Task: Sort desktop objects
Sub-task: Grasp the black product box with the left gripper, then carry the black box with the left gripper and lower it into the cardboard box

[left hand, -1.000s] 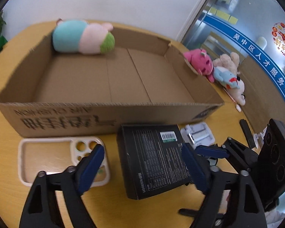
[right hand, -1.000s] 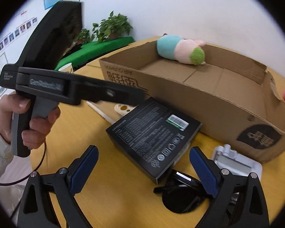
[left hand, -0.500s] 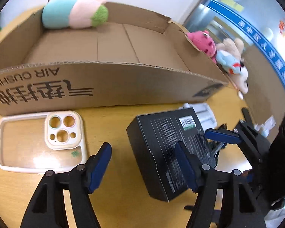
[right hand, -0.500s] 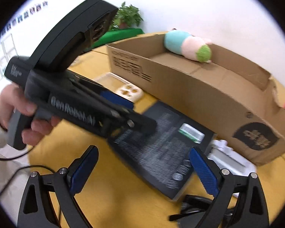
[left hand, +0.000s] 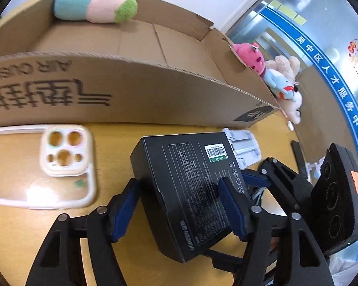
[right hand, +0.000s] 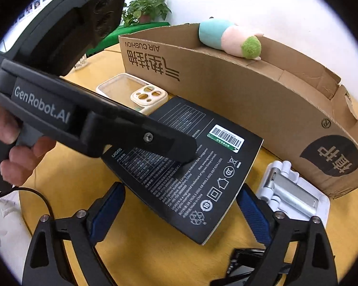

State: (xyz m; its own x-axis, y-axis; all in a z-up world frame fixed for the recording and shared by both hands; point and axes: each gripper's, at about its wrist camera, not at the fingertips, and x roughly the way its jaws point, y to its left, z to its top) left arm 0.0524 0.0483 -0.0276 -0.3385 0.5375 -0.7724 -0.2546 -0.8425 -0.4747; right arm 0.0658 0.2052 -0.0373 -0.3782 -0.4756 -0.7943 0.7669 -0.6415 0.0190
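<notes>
Two grippers straddle the black box [left hand: 191,186] on the table [left hand: 112,143] — left gripper [left hand: 179,208] closing around it, right gripper [right hand: 181,212] wide, also closing.

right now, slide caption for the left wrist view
Left hand-held gripper closing around black box beside phone case, cardboard box behind.

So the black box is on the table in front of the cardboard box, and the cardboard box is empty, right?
Not quite. The black box does lie in front of the cardboard box, but the cardboard box isn't empty: the left wrist view shows a plush toy lying inside, against its far wall.
</notes>
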